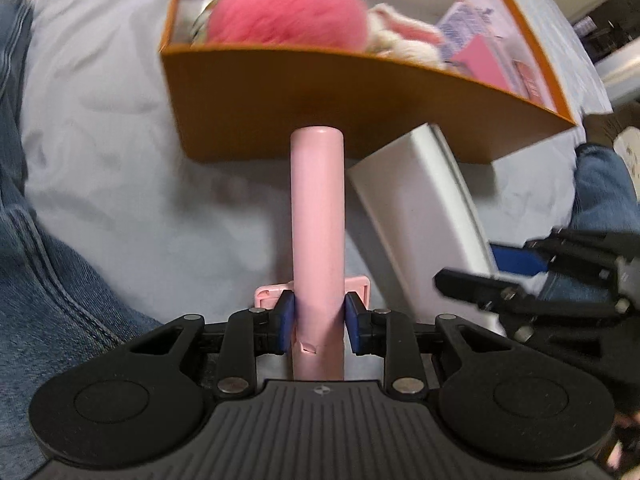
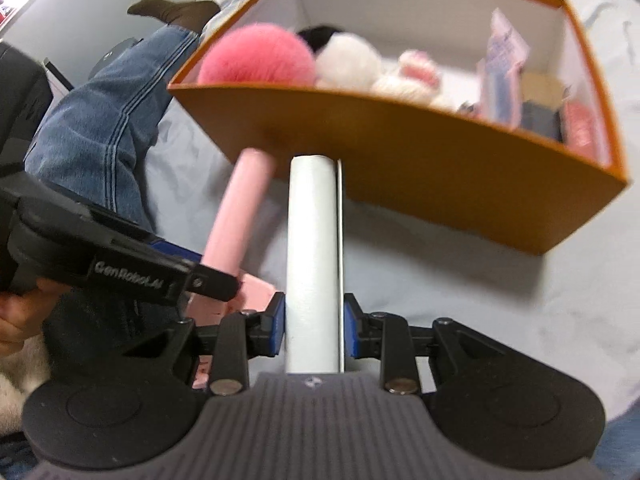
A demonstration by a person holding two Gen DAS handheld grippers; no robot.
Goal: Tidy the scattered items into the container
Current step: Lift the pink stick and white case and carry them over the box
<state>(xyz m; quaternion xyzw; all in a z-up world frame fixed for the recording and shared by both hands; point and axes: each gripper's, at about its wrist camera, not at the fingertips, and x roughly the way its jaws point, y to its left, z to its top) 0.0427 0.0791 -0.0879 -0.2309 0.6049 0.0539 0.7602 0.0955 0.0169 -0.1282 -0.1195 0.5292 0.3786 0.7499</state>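
surface: pale grey bedsheet (image 2: pixel 500 280), wrinkled | on it: orange cardboard box (image 2: pixel 400 152) at 12 o'clock in both wrist views, open top, white inside | also on sheet: person's leg in blue jeans (image 2: pixel 112 120) at 10 o'clock of right view, dark-socked foot beside the box's left corner

Matt cardboard box (image 1: pixel 320 92), fluffy pompom (image 1: pixel 288 4)
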